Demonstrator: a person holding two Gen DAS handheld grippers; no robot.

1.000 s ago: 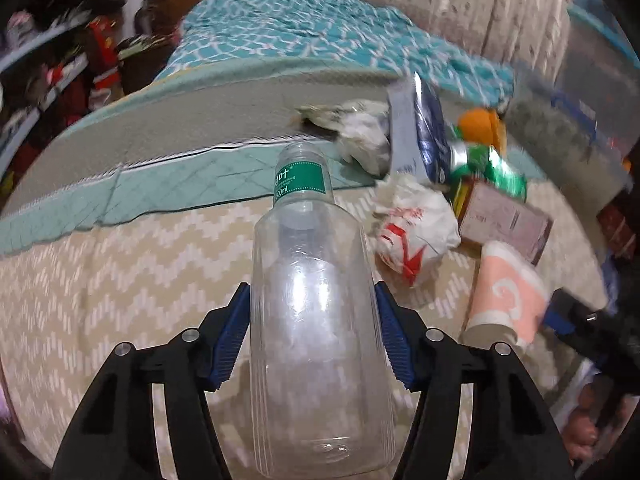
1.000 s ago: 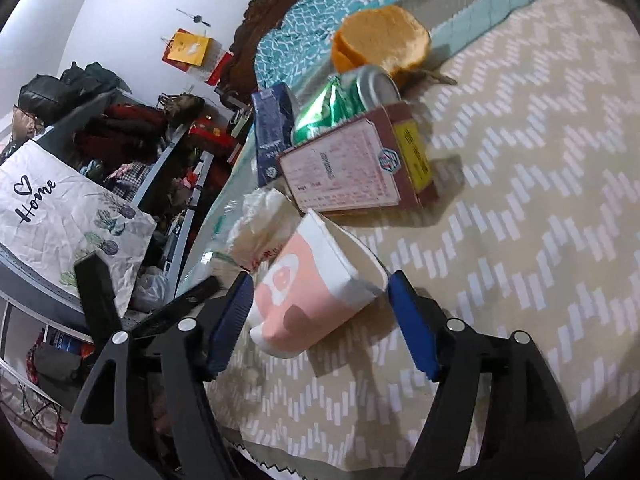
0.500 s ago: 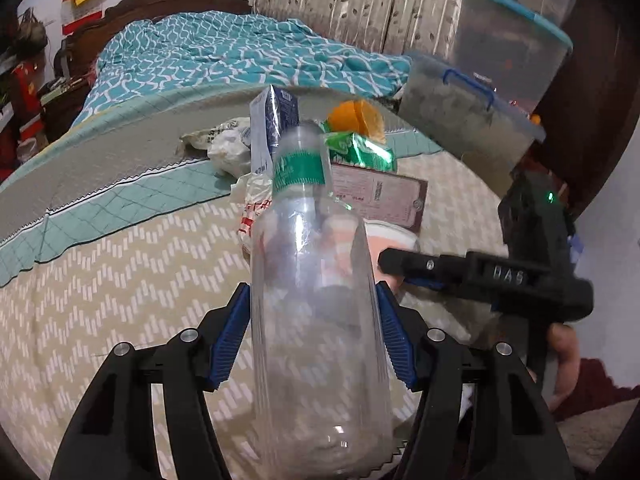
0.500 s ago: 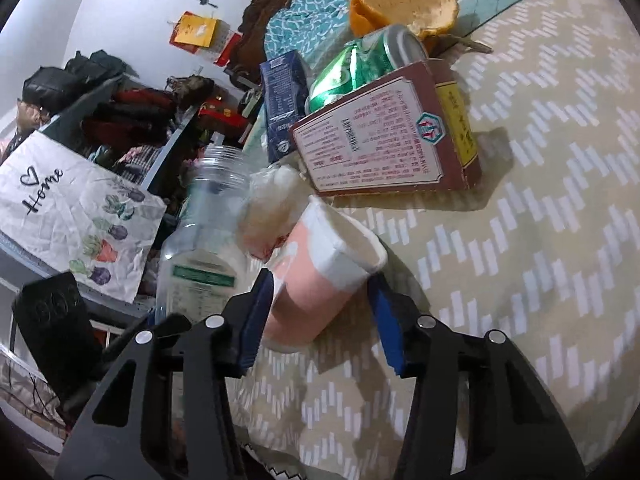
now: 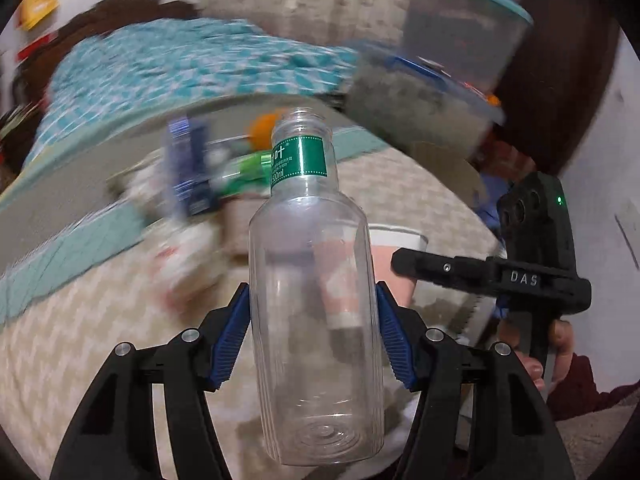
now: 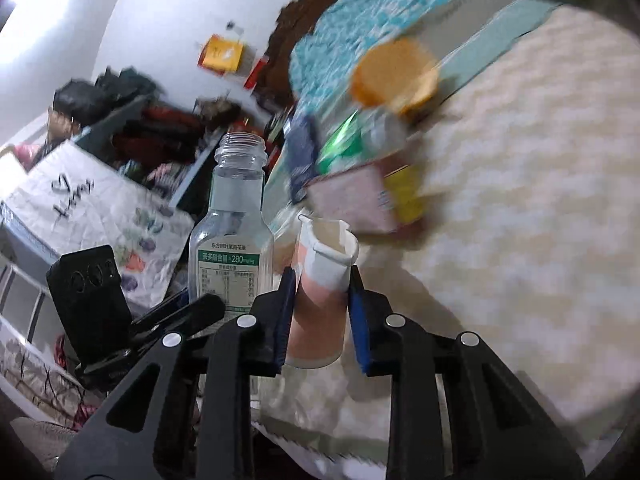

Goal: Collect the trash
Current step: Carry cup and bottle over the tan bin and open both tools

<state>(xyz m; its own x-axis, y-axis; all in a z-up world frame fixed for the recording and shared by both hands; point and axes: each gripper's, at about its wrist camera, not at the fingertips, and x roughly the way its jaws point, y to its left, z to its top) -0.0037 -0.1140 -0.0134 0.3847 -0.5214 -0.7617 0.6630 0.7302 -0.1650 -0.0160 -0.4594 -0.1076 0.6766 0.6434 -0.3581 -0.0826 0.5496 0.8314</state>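
A clear, capless plastic bottle (image 5: 312, 280) with a green label stands between the blue pads of my left gripper (image 5: 313, 320), which is shut on it. The same bottle (image 6: 234, 232) shows at the left of the right wrist view. My right gripper (image 6: 321, 280) is closing on a pink-and-white paper cup (image 6: 322, 304). Its pads press the cup's sides and its rim is squashed narrow. In the left wrist view, the cup (image 5: 394, 256) lies behind the bottle. More trash lies on the bed: a blue carton (image 6: 302, 156), a green can (image 6: 344, 140), a brown box (image 6: 352, 196) and an orange piece (image 6: 394, 72).
The trash rests on a beige zigzag bed cover (image 6: 520, 200), near its edge. Stacked plastic storage bins (image 5: 432, 112) stand past the bed on the right. Cluttered shelves (image 6: 160, 132) and a white printed bag (image 6: 92, 208) fill the left side. A person's hand (image 5: 560, 340) holds the right gripper's handle.
My left gripper swung right with the bottle, coming beside the right gripper. The right jaws narrowed onto the paper cup, squashed it and tipped it upright off the cover.
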